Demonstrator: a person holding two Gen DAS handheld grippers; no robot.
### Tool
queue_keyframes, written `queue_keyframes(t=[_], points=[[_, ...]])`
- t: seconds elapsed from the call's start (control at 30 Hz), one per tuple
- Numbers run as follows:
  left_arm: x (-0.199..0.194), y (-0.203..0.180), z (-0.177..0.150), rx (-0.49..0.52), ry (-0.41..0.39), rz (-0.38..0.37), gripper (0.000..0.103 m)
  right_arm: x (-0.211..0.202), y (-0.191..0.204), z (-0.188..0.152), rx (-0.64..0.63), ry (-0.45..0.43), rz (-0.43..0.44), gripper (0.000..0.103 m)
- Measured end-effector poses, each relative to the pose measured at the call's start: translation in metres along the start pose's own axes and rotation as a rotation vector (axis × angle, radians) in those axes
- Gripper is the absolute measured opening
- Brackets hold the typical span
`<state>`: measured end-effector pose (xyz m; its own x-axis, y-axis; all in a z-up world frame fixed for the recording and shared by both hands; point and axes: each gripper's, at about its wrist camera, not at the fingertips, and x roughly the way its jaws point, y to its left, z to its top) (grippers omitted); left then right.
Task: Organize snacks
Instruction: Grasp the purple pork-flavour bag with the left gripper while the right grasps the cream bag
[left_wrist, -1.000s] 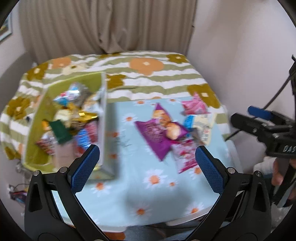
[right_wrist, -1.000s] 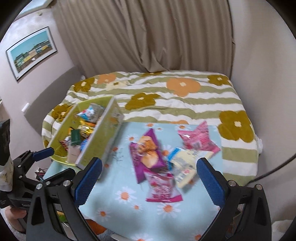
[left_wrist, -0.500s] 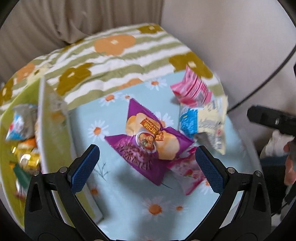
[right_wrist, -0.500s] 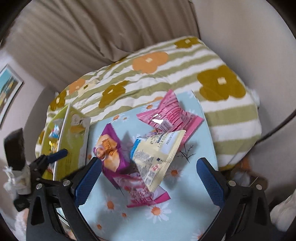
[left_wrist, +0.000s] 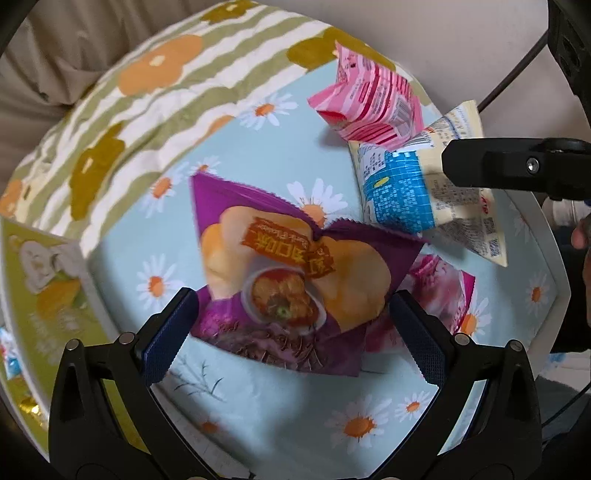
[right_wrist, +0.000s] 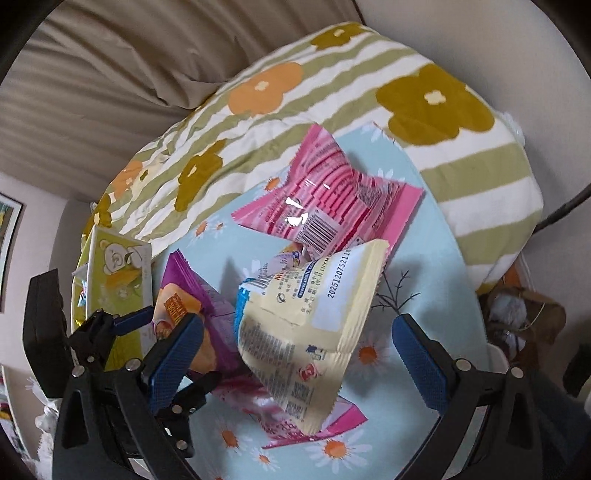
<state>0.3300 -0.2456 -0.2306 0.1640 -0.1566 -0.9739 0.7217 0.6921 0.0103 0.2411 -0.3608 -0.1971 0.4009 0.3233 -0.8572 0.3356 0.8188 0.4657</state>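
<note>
Left gripper: fingers spread — flanking the crinkly purple foil snack bag on the daisy-print bench.
Right gripper: fingers spread over the pale-yellow snack packet.

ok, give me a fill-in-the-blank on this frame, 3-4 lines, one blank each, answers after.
1. The left tool is open around the ____ snack bag.
2. The right tool is open around the pale ____ snack bag.
3. The striped pink bag lies on the light blue cloth printed with ____.
4. The green box has a cartoon ____ on its side.

Answers: purple; yellow; daisies; bear
</note>
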Motion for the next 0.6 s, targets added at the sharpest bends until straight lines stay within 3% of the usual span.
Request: queue_keyframes(t=[0.27,0.6], points=[[0.021,0.01,0.007,-0.041,0.013,-0.044,0.101,0.019,-0.005,0.005,0.07,0.022,0.038,0.102],[0.023,0.014,0.007,-0.097,-0.011,-0.056,0.083,0.028,0.002,0.008,0.073,0.036,0.053,0.102]])
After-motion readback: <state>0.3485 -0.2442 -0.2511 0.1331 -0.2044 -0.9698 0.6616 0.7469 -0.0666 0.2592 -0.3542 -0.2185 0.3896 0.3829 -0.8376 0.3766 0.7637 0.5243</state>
